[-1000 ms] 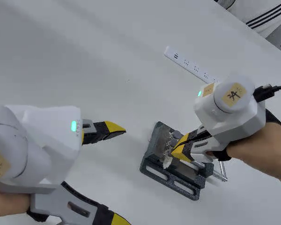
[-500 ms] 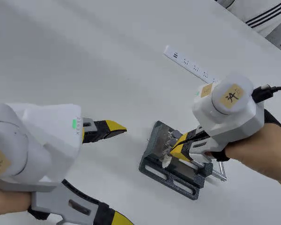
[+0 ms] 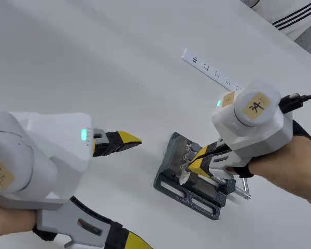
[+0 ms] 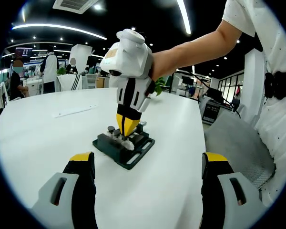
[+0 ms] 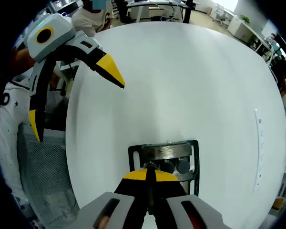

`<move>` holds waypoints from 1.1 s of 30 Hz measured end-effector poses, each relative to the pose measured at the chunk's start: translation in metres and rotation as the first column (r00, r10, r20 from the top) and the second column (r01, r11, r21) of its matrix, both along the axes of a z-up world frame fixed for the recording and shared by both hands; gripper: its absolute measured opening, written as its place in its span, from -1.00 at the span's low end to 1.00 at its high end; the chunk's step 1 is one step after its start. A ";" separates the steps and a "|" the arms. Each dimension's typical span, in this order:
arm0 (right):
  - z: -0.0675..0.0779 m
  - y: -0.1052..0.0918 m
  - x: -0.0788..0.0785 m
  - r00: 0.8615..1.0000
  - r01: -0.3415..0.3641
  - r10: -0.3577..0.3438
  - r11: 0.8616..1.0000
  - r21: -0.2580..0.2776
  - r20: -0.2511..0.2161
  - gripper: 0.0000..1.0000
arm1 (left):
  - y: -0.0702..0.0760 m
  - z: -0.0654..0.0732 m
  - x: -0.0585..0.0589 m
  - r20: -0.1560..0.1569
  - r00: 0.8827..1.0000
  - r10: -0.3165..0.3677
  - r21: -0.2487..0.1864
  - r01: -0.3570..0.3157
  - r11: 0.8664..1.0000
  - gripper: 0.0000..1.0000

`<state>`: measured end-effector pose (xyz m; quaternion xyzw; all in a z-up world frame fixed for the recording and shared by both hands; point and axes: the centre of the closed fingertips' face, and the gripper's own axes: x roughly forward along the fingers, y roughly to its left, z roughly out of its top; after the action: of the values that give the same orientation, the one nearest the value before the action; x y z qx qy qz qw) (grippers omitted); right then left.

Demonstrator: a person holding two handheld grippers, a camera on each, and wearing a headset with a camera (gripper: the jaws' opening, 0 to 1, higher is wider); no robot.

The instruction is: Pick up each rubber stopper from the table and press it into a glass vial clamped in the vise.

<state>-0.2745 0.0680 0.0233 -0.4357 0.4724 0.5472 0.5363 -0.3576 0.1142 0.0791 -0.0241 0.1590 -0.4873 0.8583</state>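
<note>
A white round table (image 3: 93,62) is filling the scene, with a dark metal vise (image 3: 189,193) sitting on it a little right of centre. The right gripper (image 3: 189,167), held in a person's hand (image 3: 280,166), is pointing down into the vise (image 4: 128,149), its yellow tips meeting right at the top of the glass vials (image 4: 120,138) clamped between the vise's plates. Its jaws are lying closed against each other; whether a stopper is pinched between the tips cannot be made out. In the right gripper view, the right gripper (image 5: 150,172) is touching the vise (image 5: 164,151) at the left end of the row, and two dark round stoppers (image 5: 182,166) are sitting in vial tops just beside the tips. The left gripper (image 3: 140,192) is hovering above bare table to the left of the vise, well apart from it, with its yellow-tipped jaws spread wide and holding nothing. In the left gripper view, the left gripper (image 4: 148,160) is facing the vise and the right gripper (image 4: 126,126) across the table. A white power strip (image 3: 212,73) is lying flat on the table beyond the vise.
</note>
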 end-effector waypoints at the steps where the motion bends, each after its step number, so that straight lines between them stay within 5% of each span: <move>1: 0.000 0.000 0.000 1.000 -0.002 0.002 1.000 -0.001 0.002 -1.00 | 0.000 0.000 0.000 0.000 1.000 0.002 0.000 -0.002 1.000 0.85; 33: 0.000 0.000 -0.001 1.000 -0.014 0.013 0.999 0.044 0.020 -1.00 | 0.000 0.001 0.002 0.000 1.000 -0.001 0.003 0.001 1.000 0.84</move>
<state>-0.2756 0.0683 0.0231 -0.4321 0.4520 0.5568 0.5468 -0.3561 0.1144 0.0799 -0.0227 0.1596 -0.4875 0.8581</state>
